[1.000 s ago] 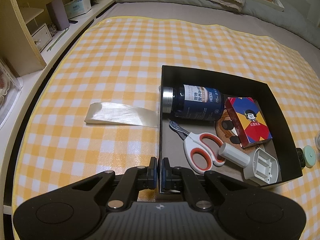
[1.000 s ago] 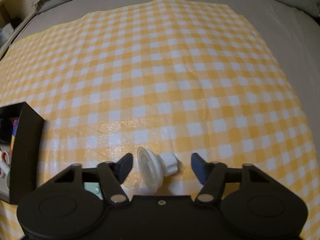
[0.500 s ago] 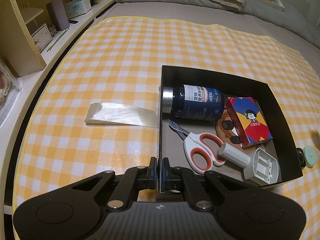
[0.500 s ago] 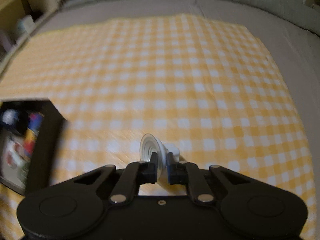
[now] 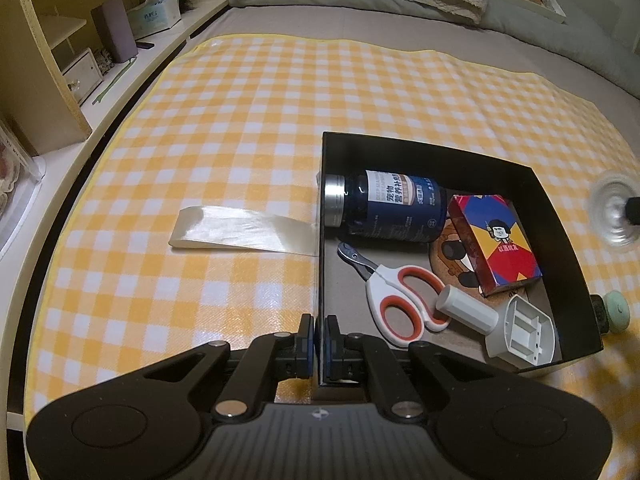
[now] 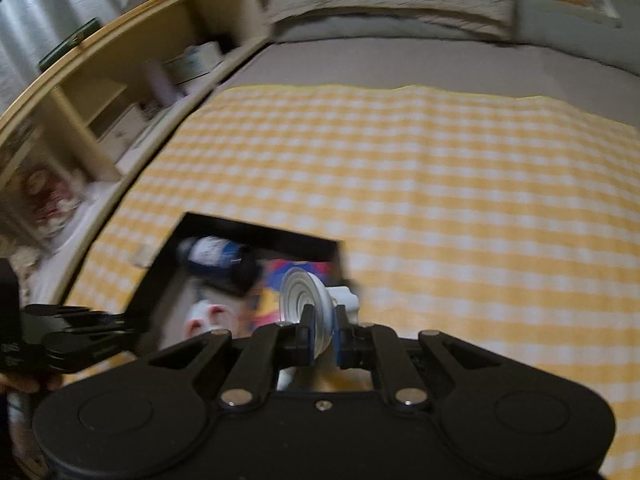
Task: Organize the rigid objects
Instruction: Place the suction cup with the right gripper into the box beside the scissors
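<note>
Carrying the white suction cup [image 6: 306,296], newly clamped in the right hand-held gripper [image 6: 320,338], toward the black box [image 6: 160,256] ahead-left; left hand-held gripper [image 5: 319,346] pinching its wall.

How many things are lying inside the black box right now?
6: a blue bottle at the back, a card box on a round coaster, scissors, a white cylinder, a white plastic part. More may be hidden.

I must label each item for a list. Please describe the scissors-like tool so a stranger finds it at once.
Start at the black box on the yellow checked cloth. Inside, just below the lying dark blue bottle, is the clipper. Nothing else there has its white body, orange-lined finger loops and short notched metal tip.
</note>
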